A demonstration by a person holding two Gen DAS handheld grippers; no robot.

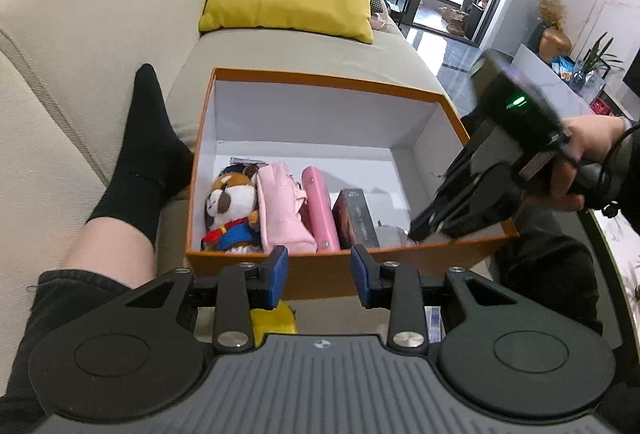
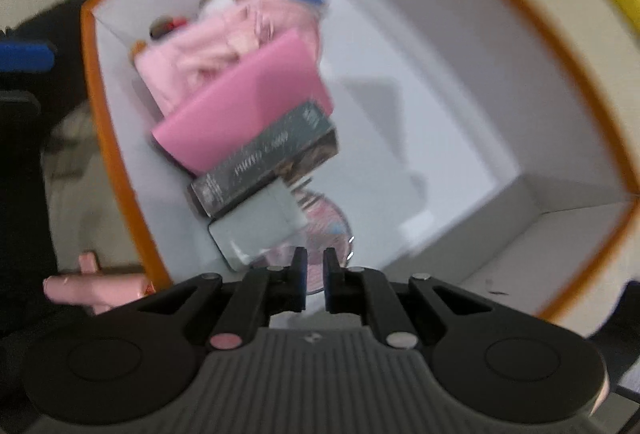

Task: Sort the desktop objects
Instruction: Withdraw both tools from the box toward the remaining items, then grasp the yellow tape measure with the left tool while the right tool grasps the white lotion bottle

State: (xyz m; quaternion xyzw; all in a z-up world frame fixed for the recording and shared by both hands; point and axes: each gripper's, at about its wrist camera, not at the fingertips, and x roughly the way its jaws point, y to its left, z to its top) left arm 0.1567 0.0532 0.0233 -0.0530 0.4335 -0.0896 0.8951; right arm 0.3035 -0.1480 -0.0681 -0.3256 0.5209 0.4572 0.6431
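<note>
**Right claw over the box, left claw waiting at its near wall**

The orange box [image 1: 320, 270] sits on the sofa [image 1: 100, 14] with a plush toy [image 1: 230, 210], pink pouch [image 1: 280, 210], pink case [image 1: 320, 210] and dark carton [image 1: 356, 218] packed side by side along its near-left end, long axes running front to back. The right claw [image 2: 315, 266] points steeply down just inside the near-right corner, above a shiny disc [image 2: 328, 226] and grey case [image 2: 256, 230]; its jaws are almost closed, and nothing appears to be gripped. The left claw [image 1: 319, 274] hovers outside the near wall, partly open and empty, with a yellow thing [image 1: 276, 318] just below it.
</note>
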